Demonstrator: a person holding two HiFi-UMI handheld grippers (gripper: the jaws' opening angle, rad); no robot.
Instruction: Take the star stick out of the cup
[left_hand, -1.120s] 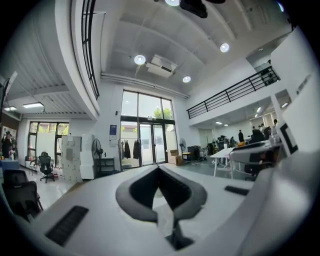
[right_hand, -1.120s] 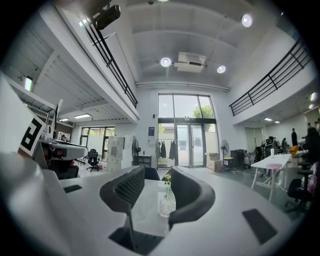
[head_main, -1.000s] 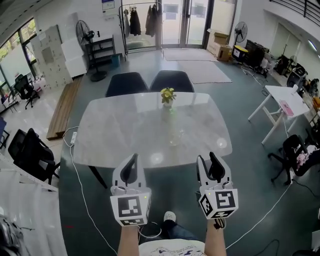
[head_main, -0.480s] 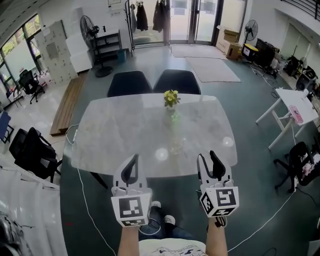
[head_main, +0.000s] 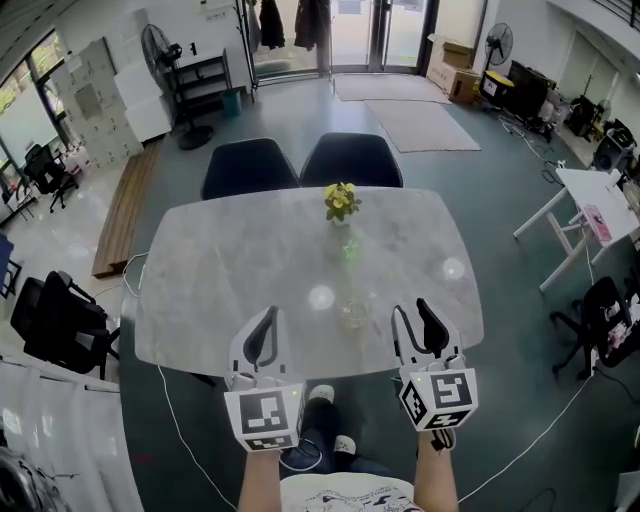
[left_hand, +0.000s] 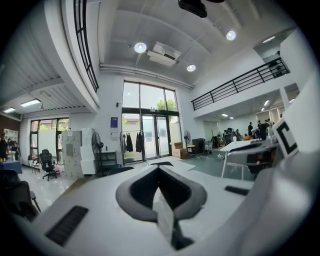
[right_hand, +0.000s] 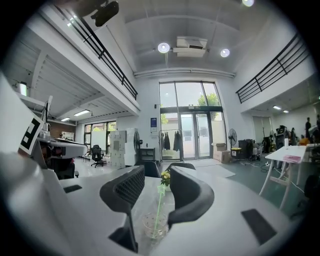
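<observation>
The table (head_main: 230, 270) top is pale, marble-look stone, polished enough to mirror the ceiling lights. The cup (right_hand: 152, 225) is clear and glassy, the star stick (right_hand: 159, 205) translucent green. The left gripper (head_main: 267, 314) and right gripper (right_hand: 156, 175) have matt white plastic shells; the right's dark pads (right_hand: 129, 187) are finely ribbed.

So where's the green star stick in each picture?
Head view: star stick in the cup, mid-table, toward the near edge.
Left gripper view: not in it.
Right gripper view: low centre, seen through the right tool's open gap.
Shared landmark: hanging coats.
</observation>
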